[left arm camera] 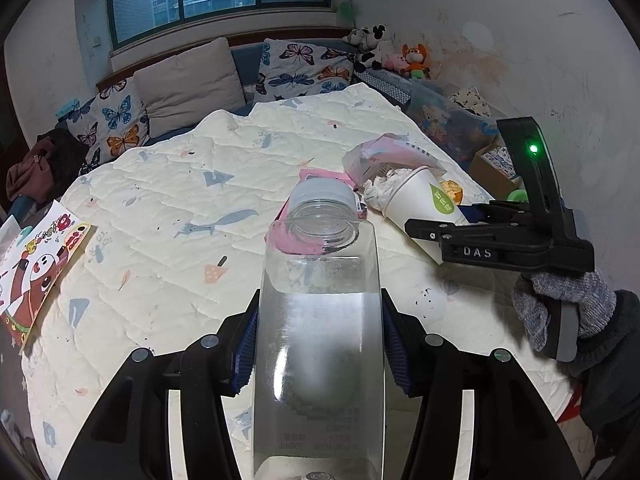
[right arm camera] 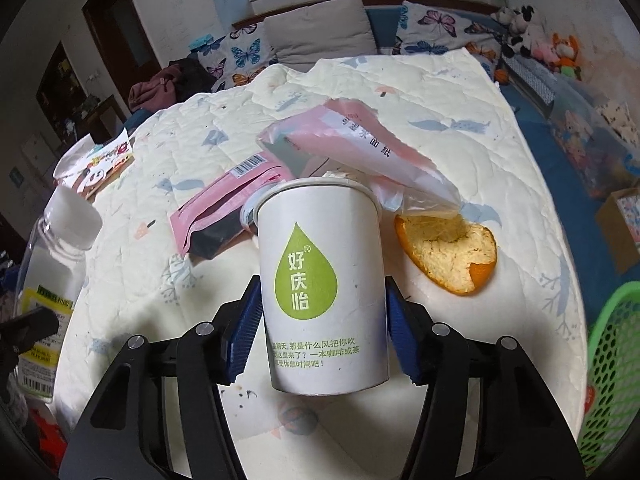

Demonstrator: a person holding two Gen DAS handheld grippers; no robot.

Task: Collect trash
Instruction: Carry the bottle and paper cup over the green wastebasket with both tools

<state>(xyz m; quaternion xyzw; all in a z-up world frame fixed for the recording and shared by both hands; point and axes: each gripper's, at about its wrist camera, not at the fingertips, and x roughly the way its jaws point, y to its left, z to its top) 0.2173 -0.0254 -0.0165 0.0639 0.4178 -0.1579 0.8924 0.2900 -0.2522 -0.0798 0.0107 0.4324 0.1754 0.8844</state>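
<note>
1. The left gripper [left arm camera: 320,336] has its fingers [left arm camera: 246,340] squeezed on a clear bottle [left arm camera: 320,320], held up over the bed [left arm camera: 168,200].
2. The right gripper [right arm camera: 324,320] has its fingers [right arm camera: 246,320] about half open, hugging the paper cup [right arm camera: 324,280]. The cup stands on the bed, next to an orange peel [right arm camera: 448,256].
3. Squeeze gently, so the cup does not squash.
4. Lift it straight up, so the tissue inside stays in.
5. The green basket [right arm camera: 612,360] is close on the right. It is likely the trash bin.
</note>
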